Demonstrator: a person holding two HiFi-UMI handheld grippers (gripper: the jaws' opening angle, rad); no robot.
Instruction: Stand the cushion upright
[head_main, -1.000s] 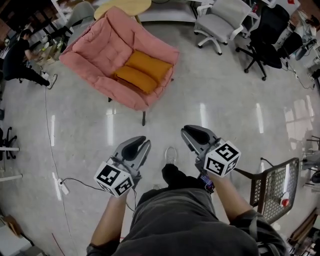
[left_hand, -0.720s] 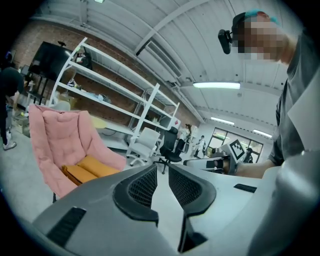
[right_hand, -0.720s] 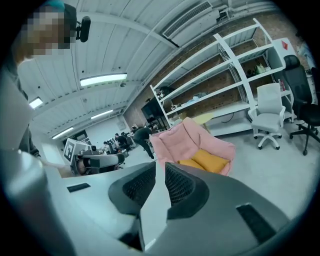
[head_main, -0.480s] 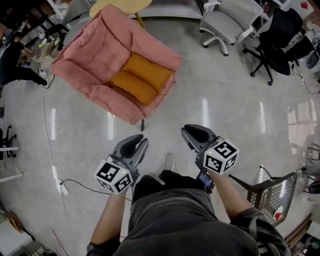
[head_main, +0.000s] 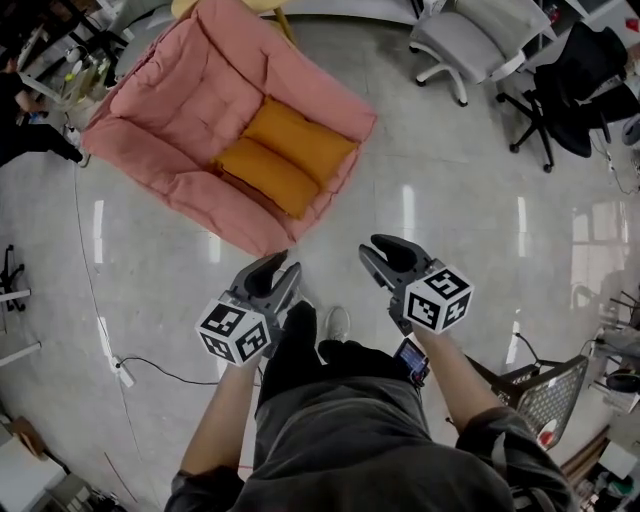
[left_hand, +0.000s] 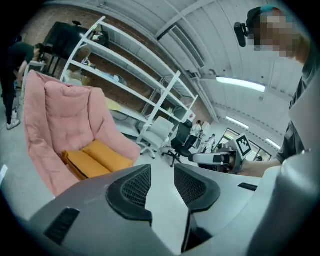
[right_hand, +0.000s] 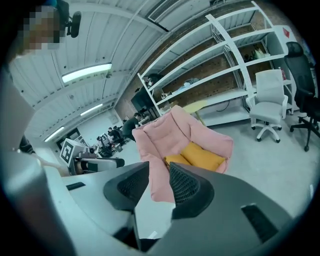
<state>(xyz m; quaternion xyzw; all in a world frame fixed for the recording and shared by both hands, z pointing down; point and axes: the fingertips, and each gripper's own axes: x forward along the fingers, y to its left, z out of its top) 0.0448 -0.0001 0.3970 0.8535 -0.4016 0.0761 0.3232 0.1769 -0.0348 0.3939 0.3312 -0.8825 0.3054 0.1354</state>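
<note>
The pink quilted fabric armchair (head_main: 190, 110) stands on the glossy grey floor (head_main: 450, 200). The flat orange fabric cushion (head_main: 290, 145) lies on its seat. The left claw (head_main: 272, 270) and right claw (head_main: 375, 250) hover short of the armchair — both sets of jaws are opening, with nothing between them.

You closed in on the armchair.
You stepped forward, bringing the pink armchair (head_main: 180, 110) and its orange cushion (head_main: 298, 138) nearer. Your left hand-held gripper (head_main: 271, 269) and right hand-held gripper (head_main: 386, 251) reached toward its front edge, jaws opening with nothing between them.
</note>
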